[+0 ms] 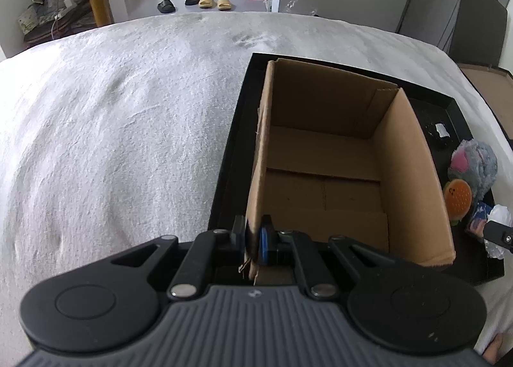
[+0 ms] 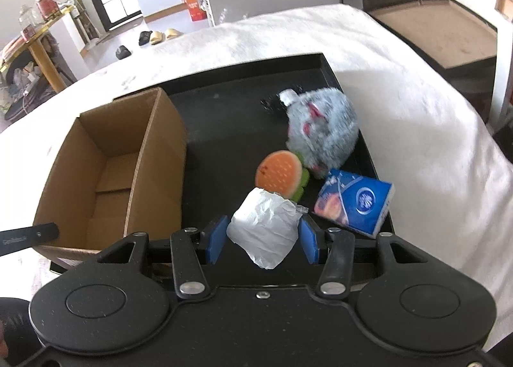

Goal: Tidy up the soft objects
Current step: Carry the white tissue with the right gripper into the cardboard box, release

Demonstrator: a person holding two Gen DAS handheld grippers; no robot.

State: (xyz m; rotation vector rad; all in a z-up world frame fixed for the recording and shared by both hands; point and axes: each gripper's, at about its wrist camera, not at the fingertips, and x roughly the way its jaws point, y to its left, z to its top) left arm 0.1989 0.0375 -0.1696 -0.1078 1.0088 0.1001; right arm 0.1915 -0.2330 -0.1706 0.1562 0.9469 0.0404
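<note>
Left gripper (image 1: 253, 238) clamped on cardboard box (image 1: 323, 155) wall; right gripper (image 2: 263, 238) pinching white paper wad (image 2: 263, 229)

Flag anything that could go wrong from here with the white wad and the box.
1. The right gripper holds the white crumpled wad between wide-set pads; it may slip out before reaching the cardboard box.
2. The left gripper pinches only the box's thin wall, so the box may tilt on the black tray.
</note>
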